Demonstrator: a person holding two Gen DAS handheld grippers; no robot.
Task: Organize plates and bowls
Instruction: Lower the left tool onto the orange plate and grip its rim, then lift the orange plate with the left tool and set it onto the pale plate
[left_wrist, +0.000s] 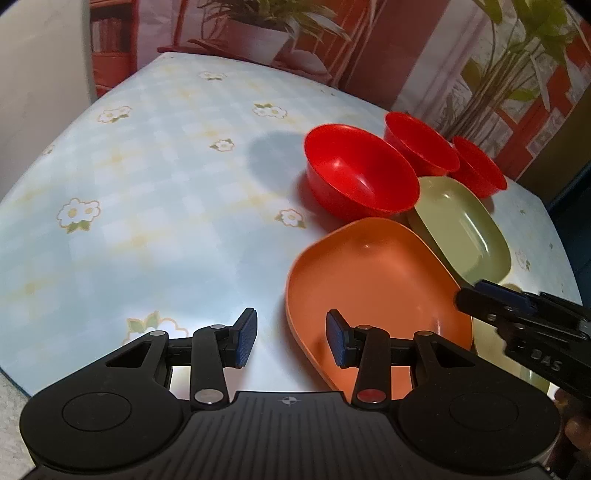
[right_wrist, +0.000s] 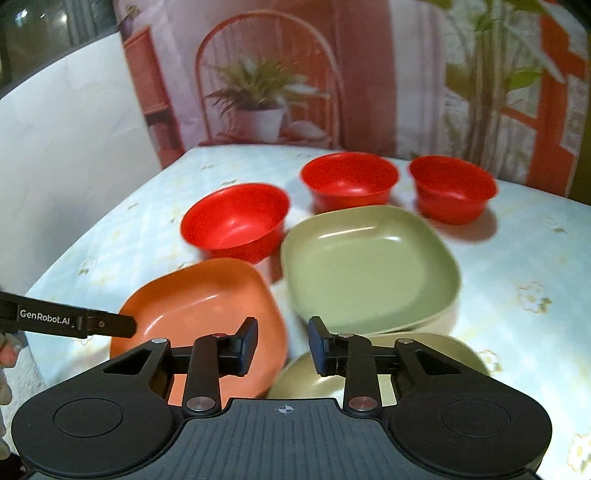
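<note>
Three red bowls stand on the table, apart from one another. An orange square plate lies at the front left. A green square plate lies to its right, its near edge resting on a second green plate nearer me. My left gripper is open, its right finger over the orange plate. My right gripper is open and empty, between the orange plate and the near green plate.
The table carries a pale blue flowered cloth. A printed backdrop with potted plants hangs behind it. A white wall is at the left. The table's left part holds no dishes.
</note>
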